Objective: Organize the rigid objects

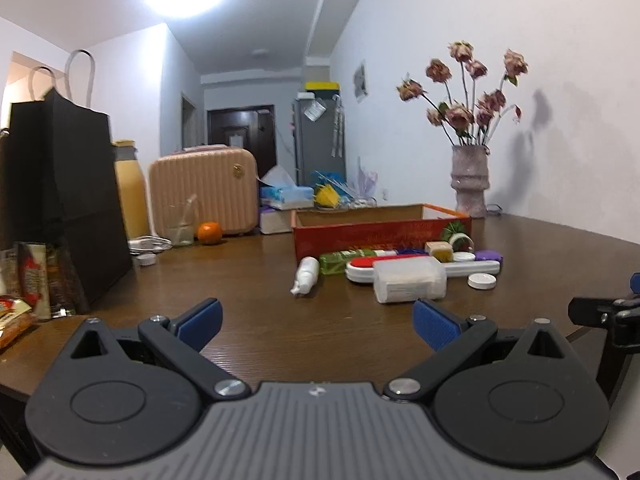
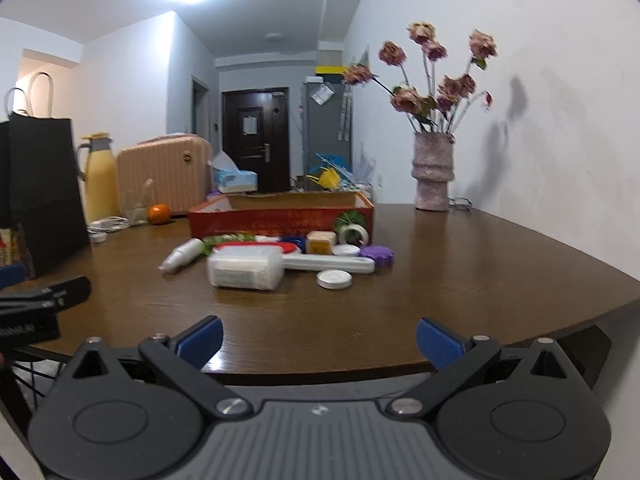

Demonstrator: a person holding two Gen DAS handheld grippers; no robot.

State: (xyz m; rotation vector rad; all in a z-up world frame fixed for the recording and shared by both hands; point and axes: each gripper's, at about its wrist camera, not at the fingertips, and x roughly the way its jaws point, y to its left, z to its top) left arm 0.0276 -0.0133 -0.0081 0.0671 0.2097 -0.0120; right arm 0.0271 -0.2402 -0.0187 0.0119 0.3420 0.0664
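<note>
A pile of small rigid items lies on the brown table in front of a red cardboard box (image 1: 380, 232) (image 2: 280, 218). It holds a clear plastic box (image 1: 410, 282) (image 2: 246, 269), a small white bottle (image 1: 306, 274) (image 2: 182, 258), a white round lid (image 1: 482, 281) (image 2: 334, 279), a purple case (image 1: 489, 256) (image 2: 377, 257), a long white case (image 2: 332, 264), a tape roll (image 2: 353, 234) and a beige cube (image 2: 320, 242). My left gripper (image 1: 318, 322) is open and empty, short of the pile. My right gripper (image 2: 320, 340) is open and empty at the table's near edge.
A black paper bag (image 1: 60, 200) (image 2: 40, 192) stands at the left with snack packets (image 1: 24, 292) beside it. Behind are a yellow flask (image 1: 130, 192), a pink case (image 1: 204, 192), a glass (image 1: 178, 226), an orange (image 1: 209, 233) and tissues (image 1: 286, 192). A flower vase (image 1: 470, 180) (image 2: 432, 172) stands by the right wall.
</note>
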